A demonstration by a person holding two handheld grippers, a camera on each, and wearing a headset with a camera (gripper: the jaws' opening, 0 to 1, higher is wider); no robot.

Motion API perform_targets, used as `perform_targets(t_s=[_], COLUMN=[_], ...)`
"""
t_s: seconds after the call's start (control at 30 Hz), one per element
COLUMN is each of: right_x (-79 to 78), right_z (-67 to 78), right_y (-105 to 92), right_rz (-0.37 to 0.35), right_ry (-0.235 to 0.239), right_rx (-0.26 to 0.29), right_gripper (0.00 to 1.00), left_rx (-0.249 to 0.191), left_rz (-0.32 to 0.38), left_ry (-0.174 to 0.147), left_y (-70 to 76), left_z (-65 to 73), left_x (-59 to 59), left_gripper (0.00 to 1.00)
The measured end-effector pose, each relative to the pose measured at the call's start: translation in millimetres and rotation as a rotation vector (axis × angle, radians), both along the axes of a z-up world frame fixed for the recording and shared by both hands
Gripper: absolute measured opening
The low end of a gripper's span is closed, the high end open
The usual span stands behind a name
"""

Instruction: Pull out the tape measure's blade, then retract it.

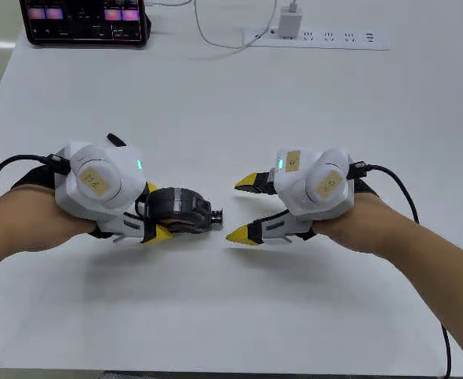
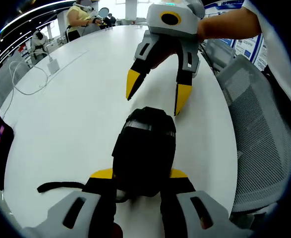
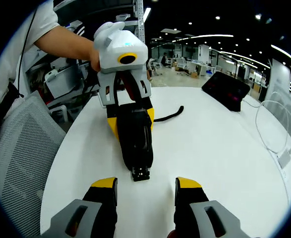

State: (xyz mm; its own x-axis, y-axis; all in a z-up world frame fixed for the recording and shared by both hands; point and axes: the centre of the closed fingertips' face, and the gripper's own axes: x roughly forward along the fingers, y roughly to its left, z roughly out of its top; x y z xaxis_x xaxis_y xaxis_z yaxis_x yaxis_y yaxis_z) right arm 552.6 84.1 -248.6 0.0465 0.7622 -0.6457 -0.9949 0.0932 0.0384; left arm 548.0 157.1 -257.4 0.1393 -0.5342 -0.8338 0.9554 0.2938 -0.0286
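A black tape measure rests on the white table, its blade tip pointing right, with no blade pulled out. My left gripper is shut on the tape measure's case, its yellow-tipped jaws pressed against both sides. My right gripper stands open a short way to the right of the blade tip, not touching it. In the right gripper view the tape measure lies straight ahead and its end hook sits just beyond the right gripper.
A power strip with a white charger and cable lies at the table's far edge. A dark device with lit pads sits at the far left. An office chair stands beside the table.
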Motion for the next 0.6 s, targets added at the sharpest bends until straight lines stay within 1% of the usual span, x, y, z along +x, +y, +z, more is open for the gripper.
perform_targets(t_s=[0.33,0.4,0.47,0.6], right_x=[-3.0,-2.3,-1.8,-4.0], right_z=[-9.4,-9.3,-11.5,-13.4], right_y=[10.5,11.8,13.0,15.4], right_rz=[0.036,0.046,0.046,0.061], right_ry=[-0.001,-0.02,-0.012,-0.011], right_rx=[0.0,0.002,0.002,0.004], right_gripper=[0.35,0.3,0.29,0.26], left_rx=[0.001,0.002,0.001,0.0], left_rz=[-0.003,-0.003,-0.004,-0.005], left_ry=[0.004,0.005,0.006,0.008], left_y=[-0.1,-0.1,0.0,-0.1], left_z=[0.0,0.0,0.0,0.2], left_x=[0.0,-0.1,-0.1,-0.3], left_gripper=[0.29,0.29,0.29,0.29])
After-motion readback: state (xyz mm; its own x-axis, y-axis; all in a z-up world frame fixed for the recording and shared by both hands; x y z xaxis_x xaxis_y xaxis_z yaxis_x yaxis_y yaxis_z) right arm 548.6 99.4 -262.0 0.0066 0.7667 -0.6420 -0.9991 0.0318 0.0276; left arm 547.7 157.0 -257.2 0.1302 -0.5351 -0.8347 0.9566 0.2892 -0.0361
